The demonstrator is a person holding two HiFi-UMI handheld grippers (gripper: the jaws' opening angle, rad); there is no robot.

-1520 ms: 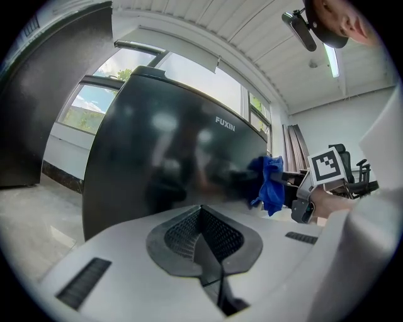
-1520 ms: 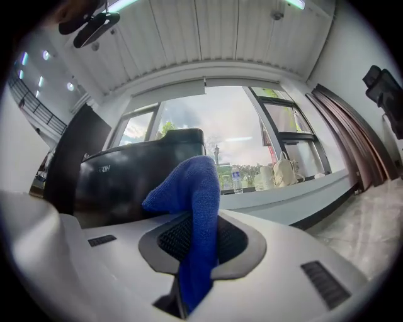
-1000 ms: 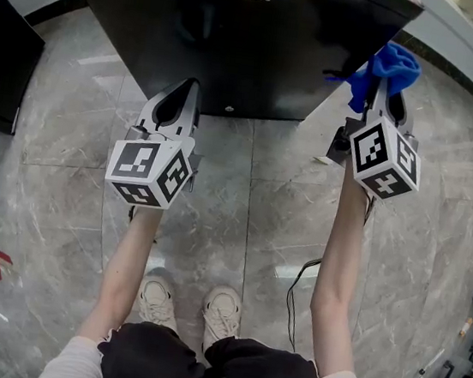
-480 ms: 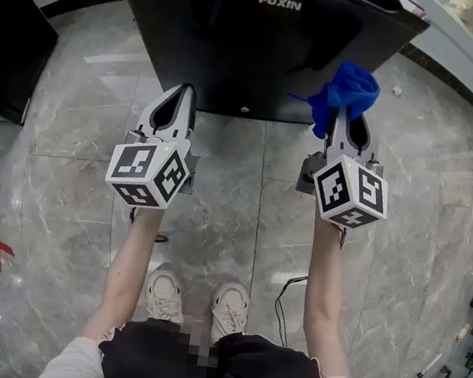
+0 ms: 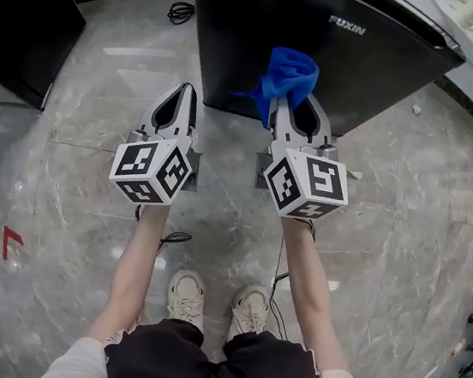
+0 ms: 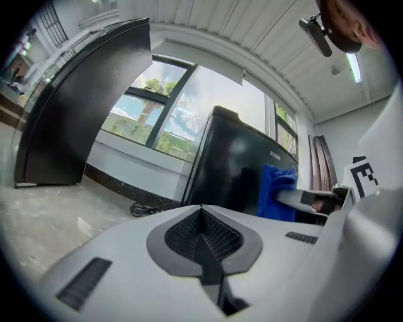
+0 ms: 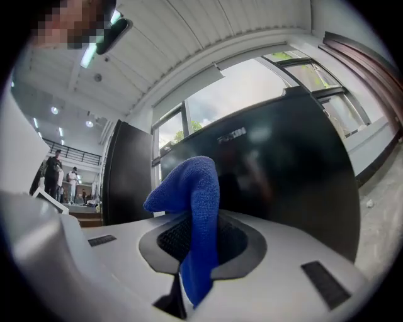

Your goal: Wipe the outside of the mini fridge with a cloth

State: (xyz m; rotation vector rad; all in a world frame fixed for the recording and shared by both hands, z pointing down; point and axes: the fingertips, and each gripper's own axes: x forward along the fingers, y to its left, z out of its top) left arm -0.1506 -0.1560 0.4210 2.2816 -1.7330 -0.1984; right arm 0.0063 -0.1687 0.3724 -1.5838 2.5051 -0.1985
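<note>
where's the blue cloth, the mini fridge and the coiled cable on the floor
blue cloth (image 5: 288, 71): head view, on its bunched upper fold.
mini fridge (image 5: 259, 14): head view, on its bare black face.
coiled cable (image 5: 181, 12): head view, on the loops left of the mini fridge.

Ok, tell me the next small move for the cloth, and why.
Probably ease the right gripper forward until the blue cloth presses flat on the mini fridge's black front: its tongs are shut on the cloth, which sits bunched just at the door.
</note>
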